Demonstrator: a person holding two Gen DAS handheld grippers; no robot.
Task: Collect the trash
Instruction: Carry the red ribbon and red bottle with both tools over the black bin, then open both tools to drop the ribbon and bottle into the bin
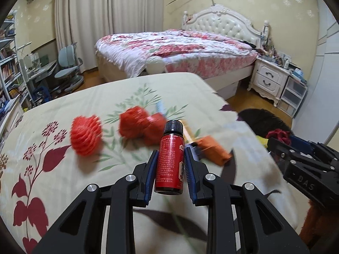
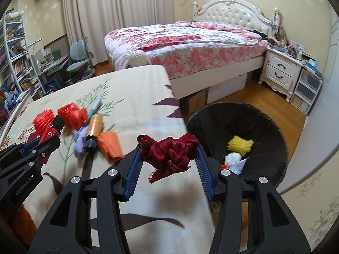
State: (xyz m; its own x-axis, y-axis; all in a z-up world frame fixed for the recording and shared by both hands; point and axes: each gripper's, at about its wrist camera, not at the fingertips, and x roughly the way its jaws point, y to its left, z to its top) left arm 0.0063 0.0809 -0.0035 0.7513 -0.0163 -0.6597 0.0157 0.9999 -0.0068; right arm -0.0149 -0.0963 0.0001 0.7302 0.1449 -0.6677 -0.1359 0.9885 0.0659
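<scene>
- Holding two pieces of trash at once: your left gripper has its fingers pinched on the small red-labelled bottle with a black screw cap, lifted clear of the cream floral bedspread.
- Your right gripper has its fingers clamped on the crumpled dark-red satin cloth, held over the near right edge of the bedspread, just left of the round black waste bin on the floor.
- Done so far, judging by the bin's contents: a yellow foam net and a white and pale-blue paper wad lie inside, with something orange beside them.
- Left on the bedspread: two red foam fruit nets and another red foam net at far left, a teal pen, an amber bottle with a dark cap, a lilac crumpled wad and an orange folded piece.
- Estimate: under halfway. Both held items have yet to go in the bin; the cloth is nearer to it.
- Note: motion blur on the bedspread items, so their details are uncertain.
</scene>
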